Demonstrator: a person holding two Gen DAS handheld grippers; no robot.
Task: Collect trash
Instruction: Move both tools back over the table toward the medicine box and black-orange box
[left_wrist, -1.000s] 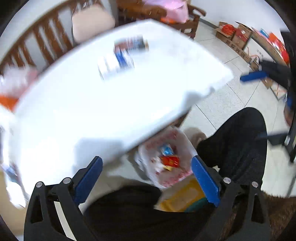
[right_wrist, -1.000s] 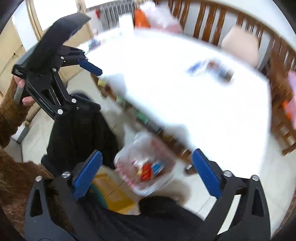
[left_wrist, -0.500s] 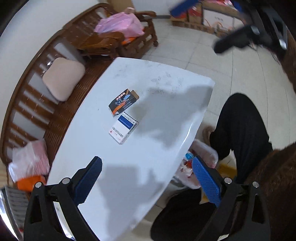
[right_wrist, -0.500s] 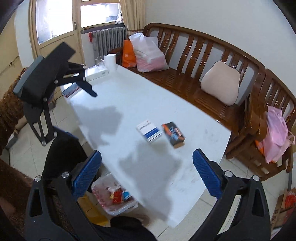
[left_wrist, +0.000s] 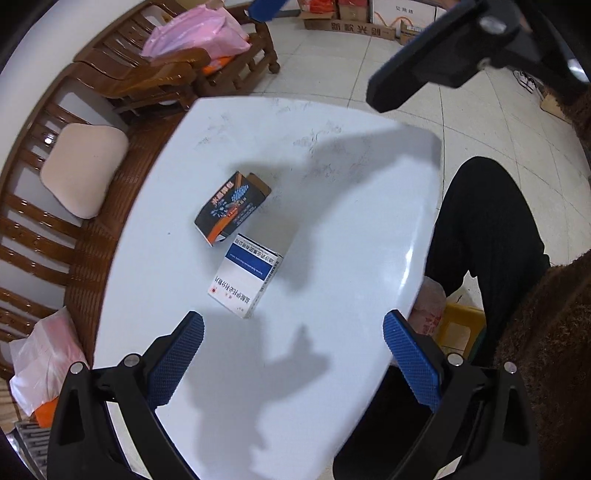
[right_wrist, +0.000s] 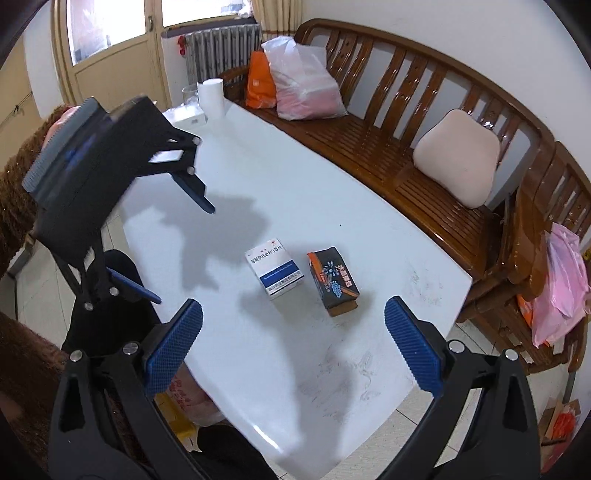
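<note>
While both grippers, left & right, hover wide open, empty, white box touches dark box mid-table; grabbing one may knock the other.

Both wrist views above table

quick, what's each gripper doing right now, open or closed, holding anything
Left gripper: open, empty, above the white table.
Right gripper: open, empty, above the same table.
</note>
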